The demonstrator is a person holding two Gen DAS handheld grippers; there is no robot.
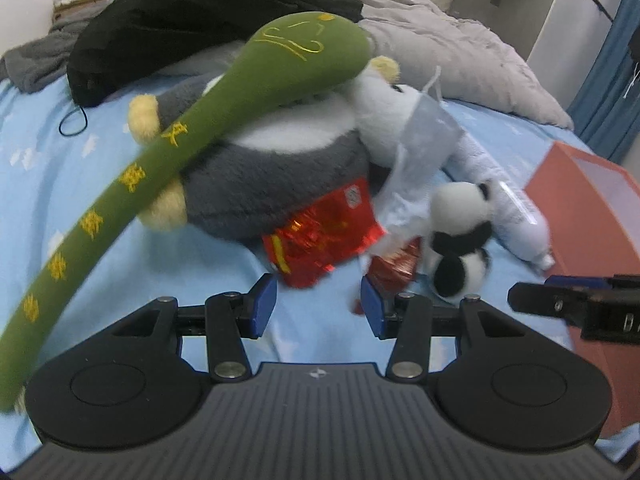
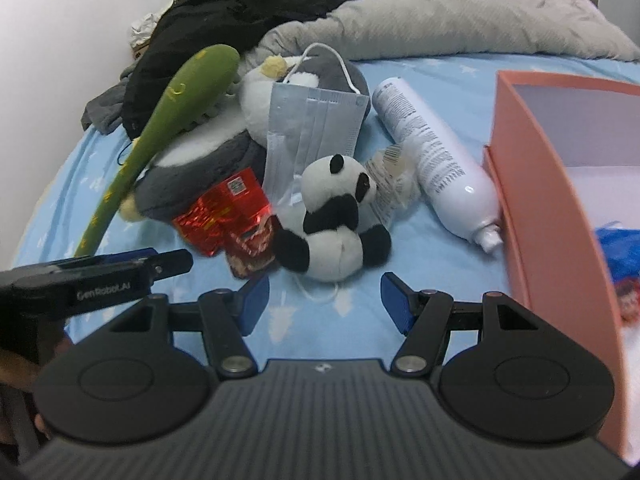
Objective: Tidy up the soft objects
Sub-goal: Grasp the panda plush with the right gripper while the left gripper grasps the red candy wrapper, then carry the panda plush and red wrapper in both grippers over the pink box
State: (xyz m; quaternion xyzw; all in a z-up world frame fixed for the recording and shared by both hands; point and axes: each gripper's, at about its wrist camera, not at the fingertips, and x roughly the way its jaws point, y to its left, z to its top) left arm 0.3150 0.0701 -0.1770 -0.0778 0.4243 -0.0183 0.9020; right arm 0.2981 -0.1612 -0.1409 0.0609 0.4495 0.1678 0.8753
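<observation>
A small panda plush point(image 2: 336, 220) sits on the blue bedsheet just ahead of my open, empty right gripper point(image 2: 324, 300); it also shows in the left wrist view point(image 1: 460, 236). Behind it lie a grey-and-white penguin plush point(image 1: 272, 168) point(image 2: 208, 172), a long green plush stick point(image 1: 160, 160) point(image 2: 160, 120) leaning across it, and a face mask point(image 2: 316, 132). My left gripper point(image 1: 318, 308) is open and empty, in front of a red foil packet point(image 1: 324, 232).
An open salmon-pink box point(image 2: 532, 184) stands at the right with something blue and red inside. A white spray bottle point(image 2: 432, 160) lies beside it. A black jacket point(image 1: 192, 12) and a grey quilt point(image 2: 460, 12) are piled at the back.
</observation>
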